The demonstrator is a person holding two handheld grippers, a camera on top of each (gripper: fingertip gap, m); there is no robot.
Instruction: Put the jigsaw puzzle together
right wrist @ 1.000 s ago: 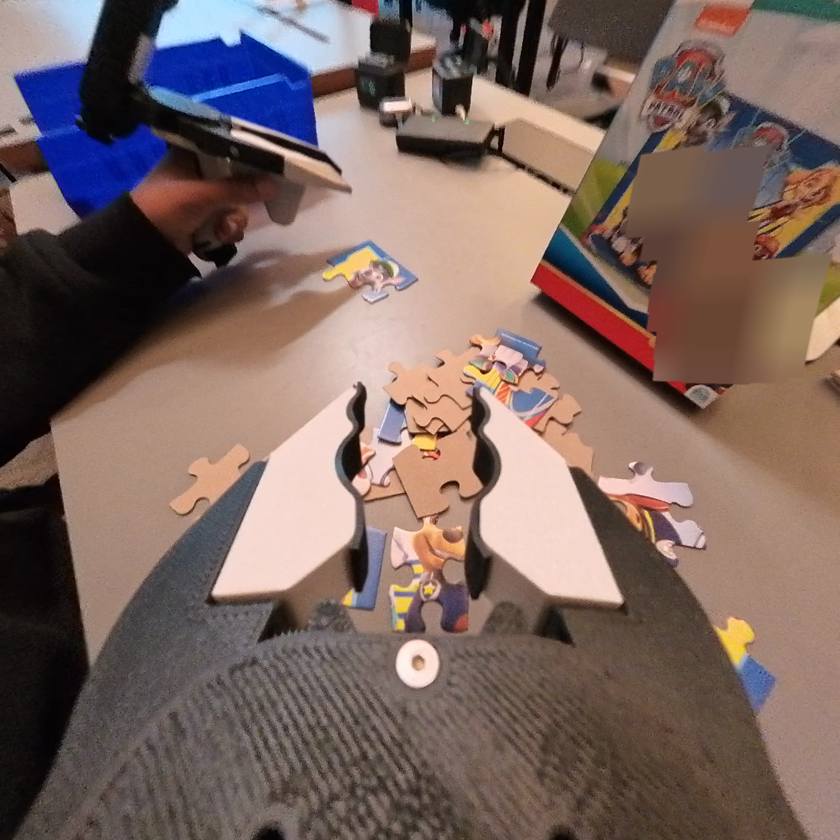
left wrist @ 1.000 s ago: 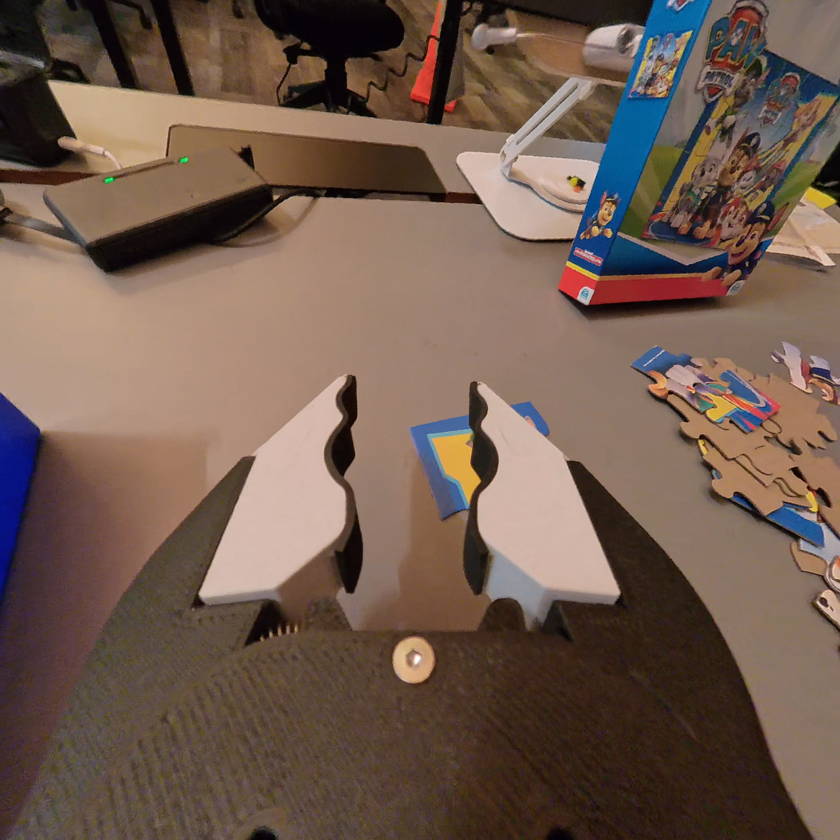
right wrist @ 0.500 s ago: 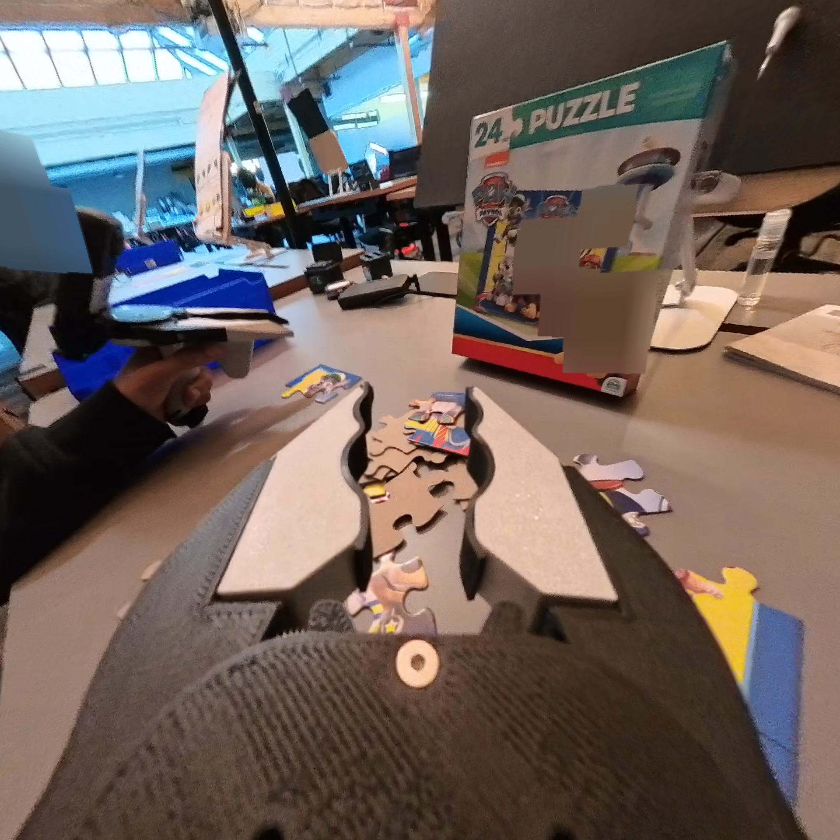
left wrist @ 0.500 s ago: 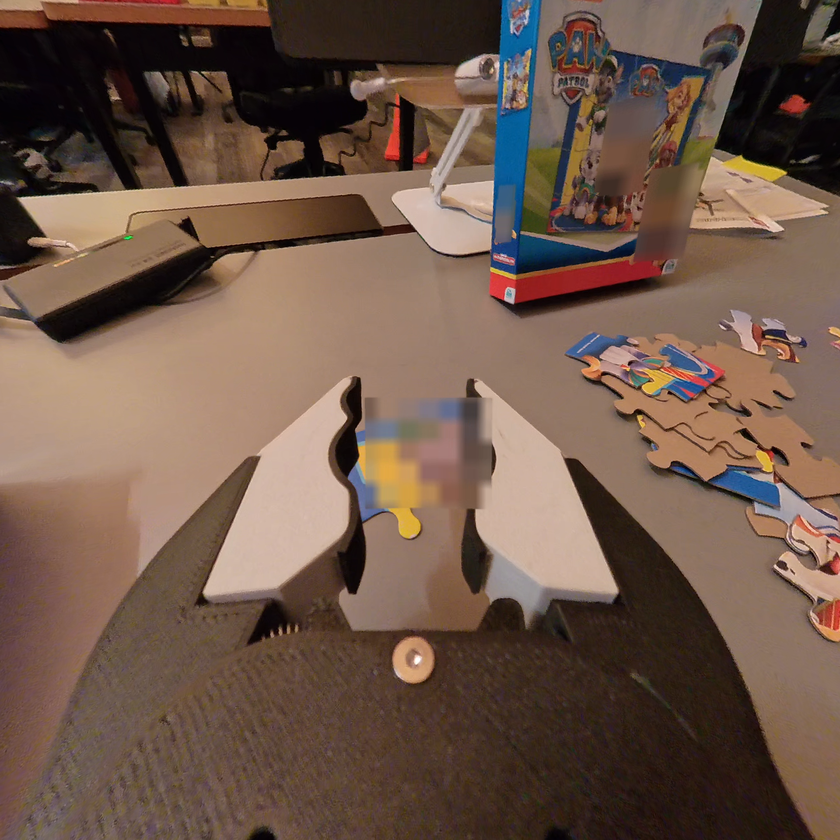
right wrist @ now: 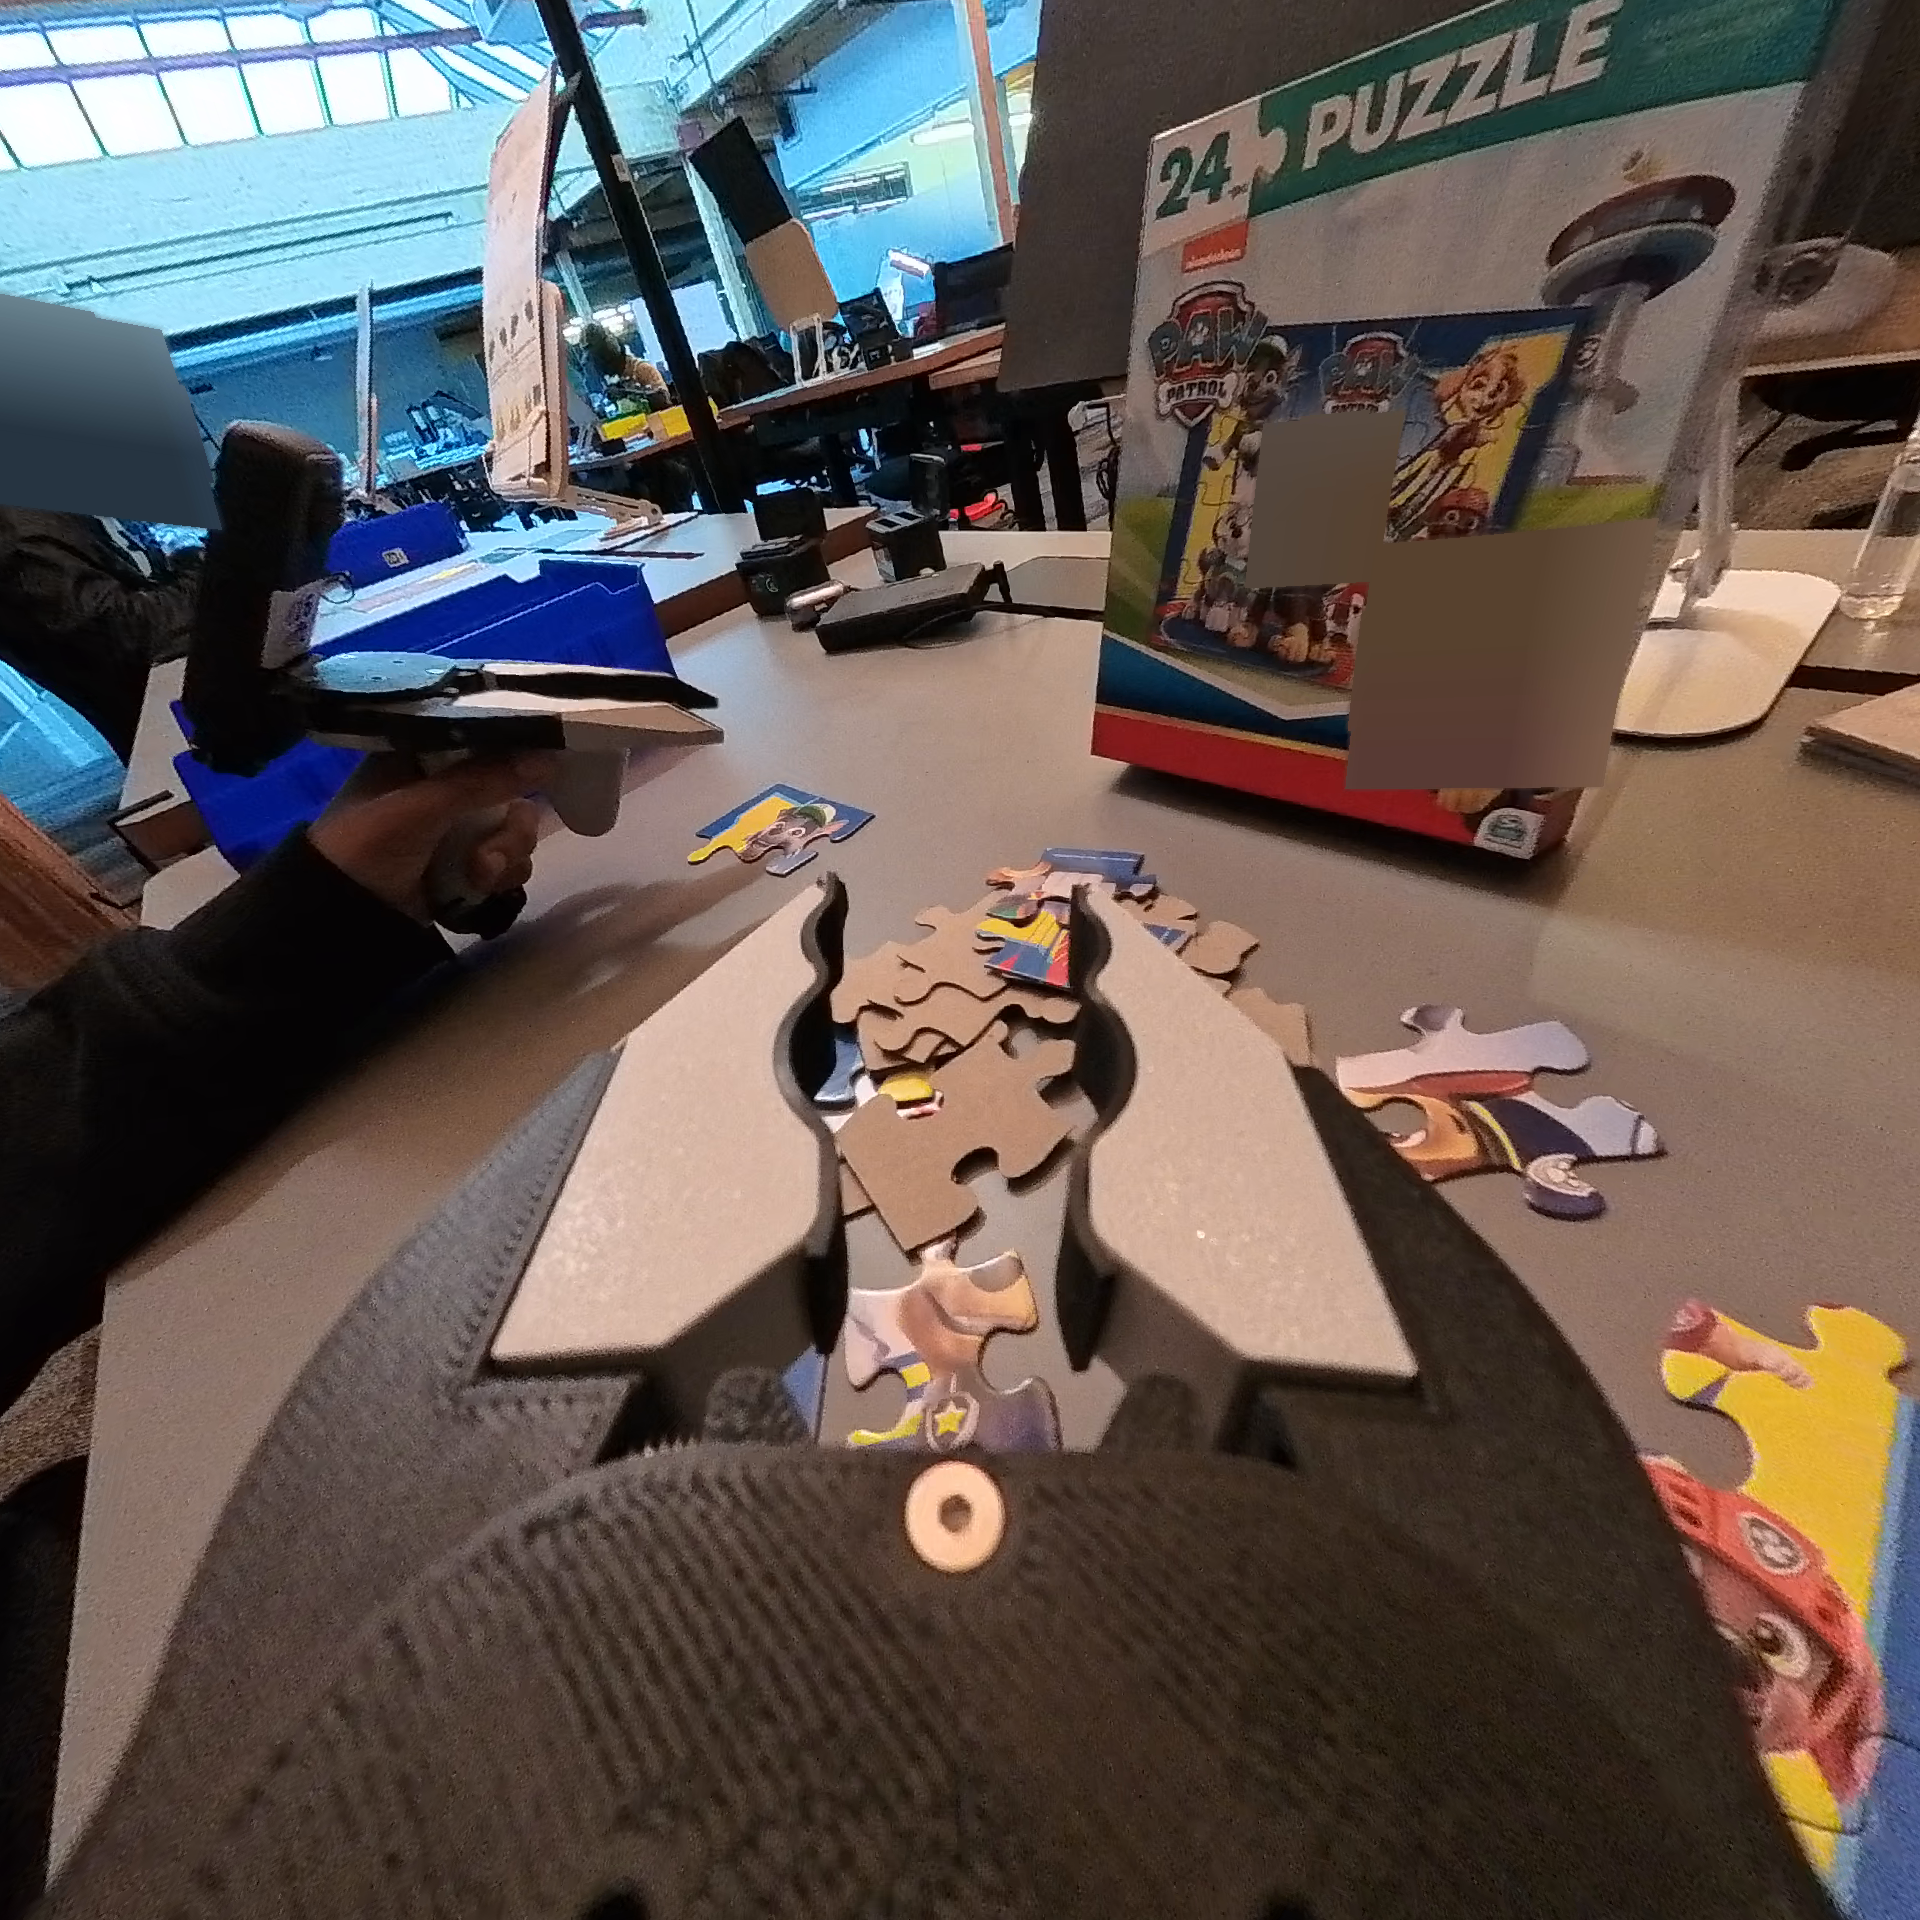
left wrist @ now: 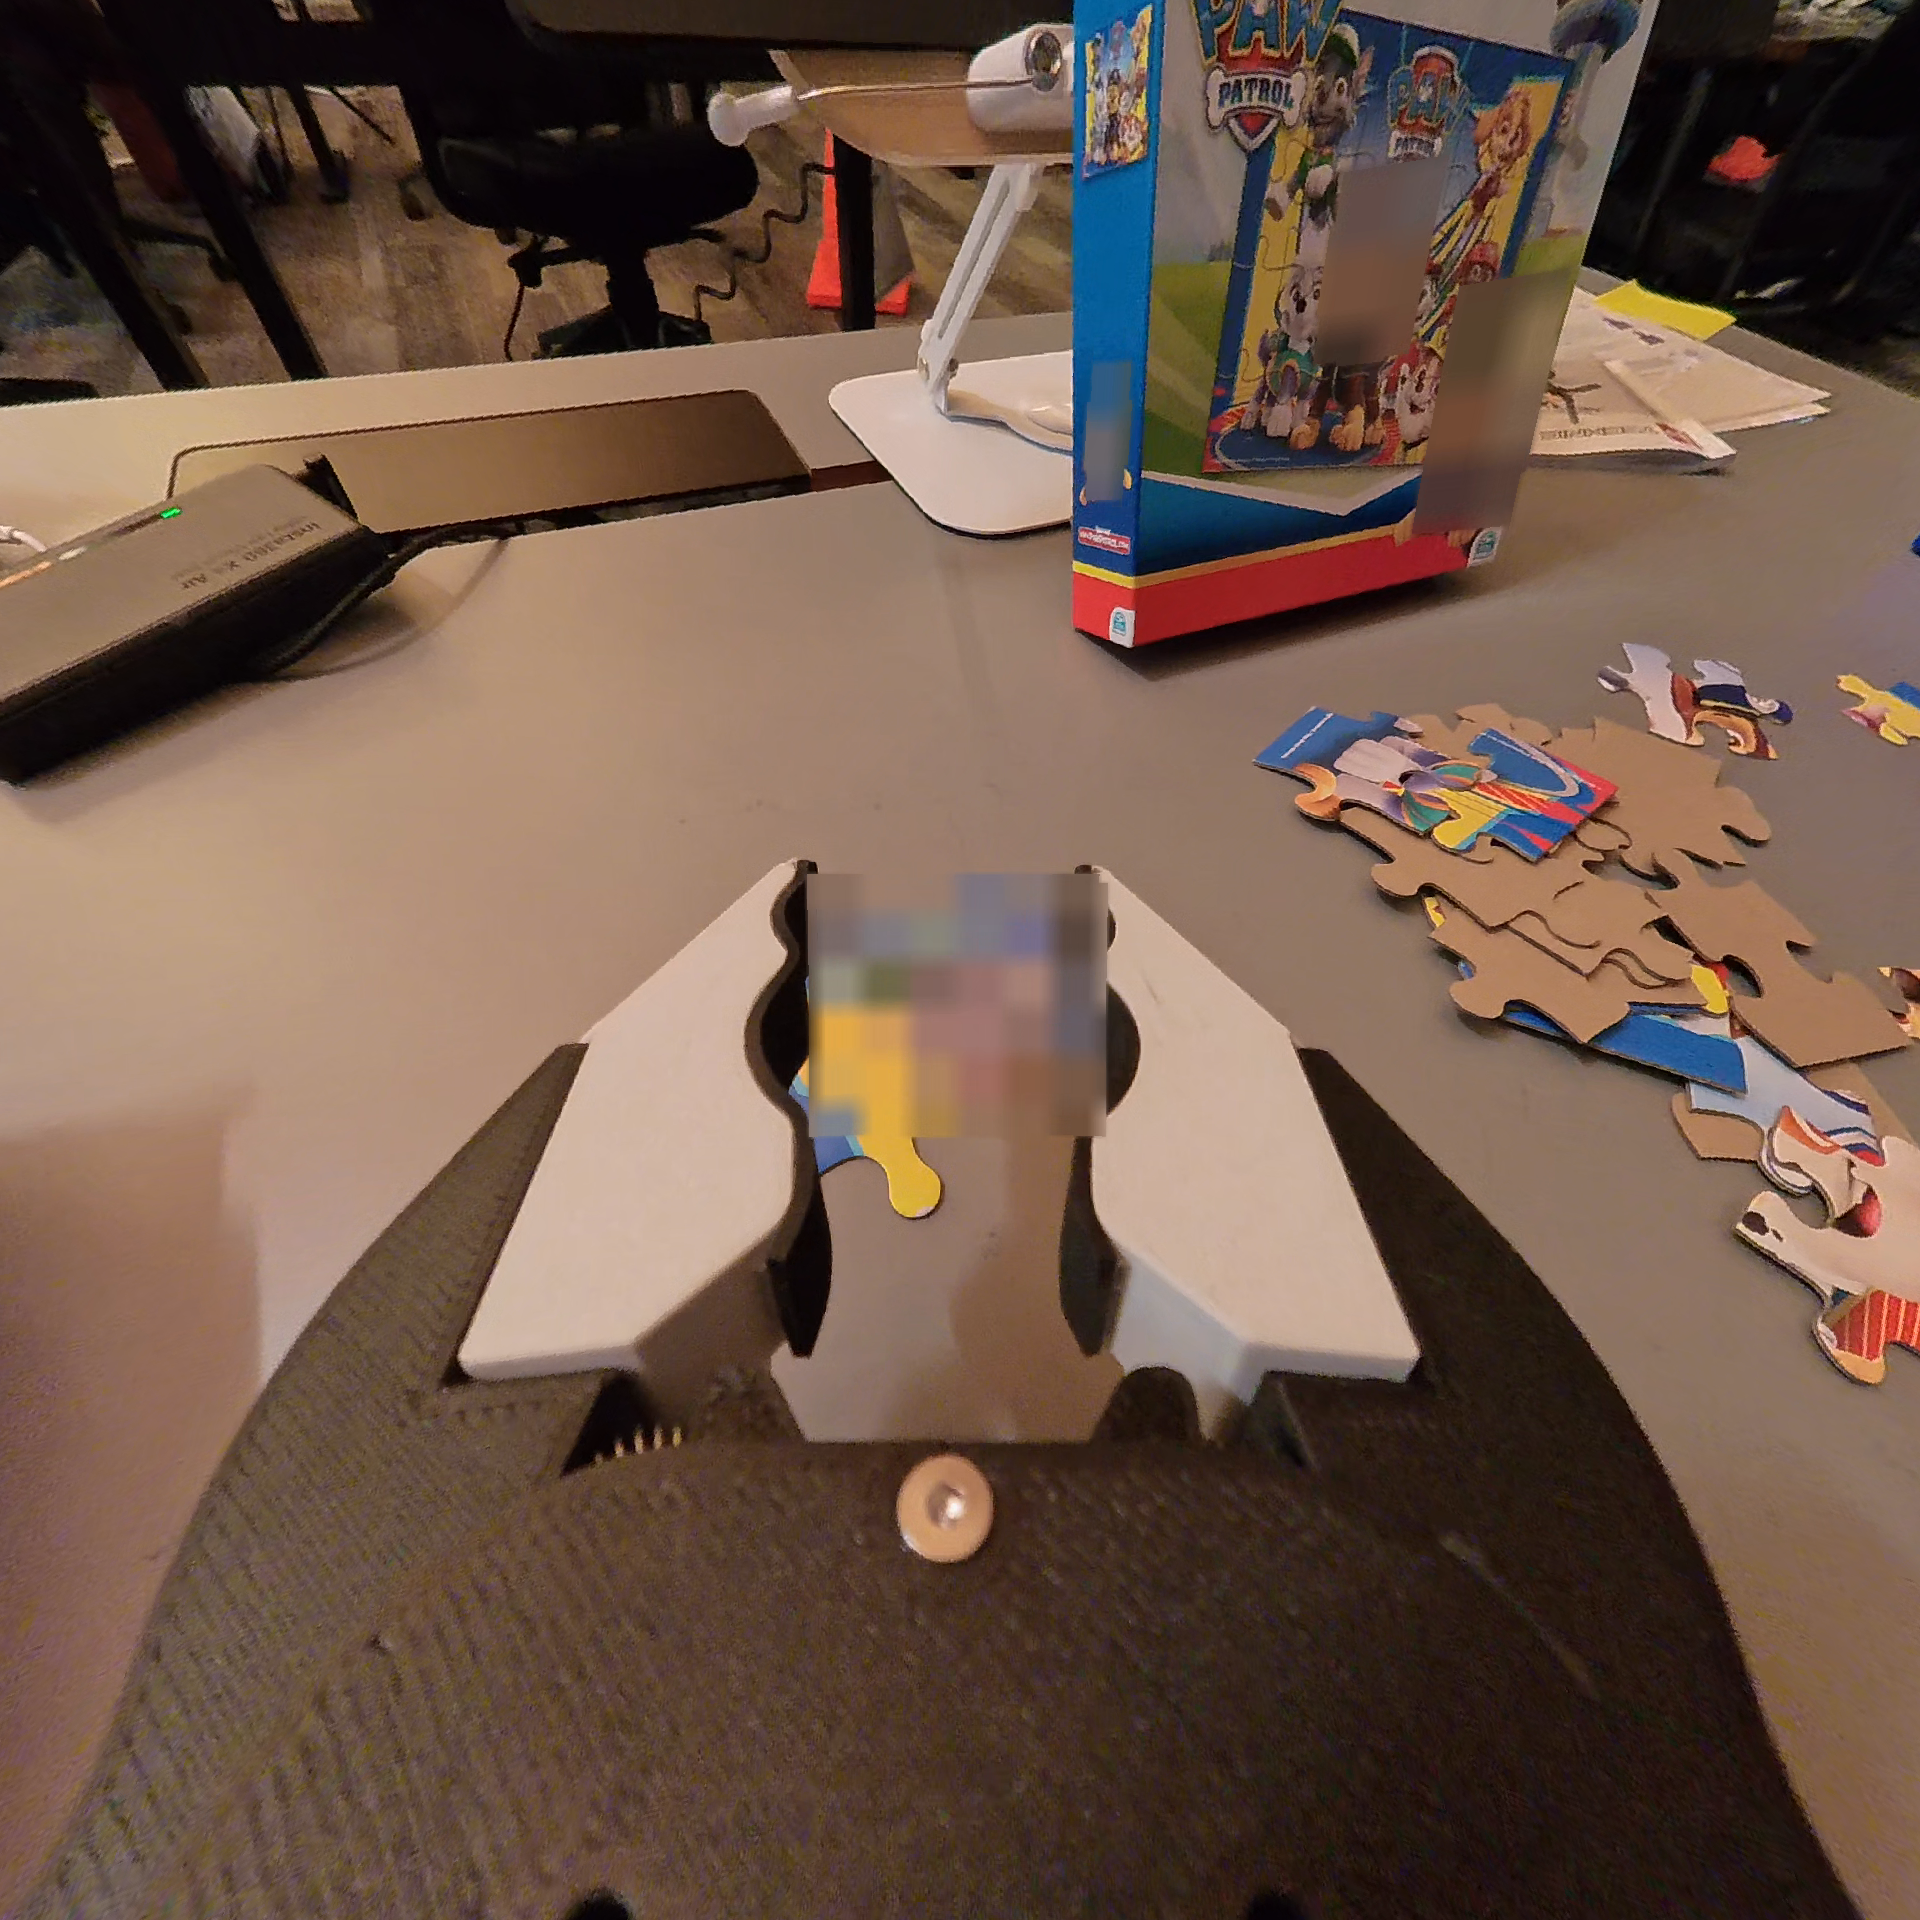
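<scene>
Both views were tilted up; left gripper [left wrist: 951, 883] and right gripper [right wrist: 951, 904] were held narrowly parted, empty, puzzle pieces [right wrist: 966, 1049] at twelve o'clock.

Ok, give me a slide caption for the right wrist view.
Open right hand-held gripper above a pile of puzzle pieces, puzzle box behind, left hand-held gripper over a lone piece.

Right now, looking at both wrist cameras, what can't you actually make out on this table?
- Single puzzle piece: in the left wrist view a mosaic patch covers most of it between the left gripper fingers.
- Puzzle box: picture partly blurred in both views, top cut off in the left wrist view.
- Pile of pieces: many lie face down, prints hidden; the right gripper fingers cover part.
- Yellow-and-red piece: cut off by the right edge.
</scene>
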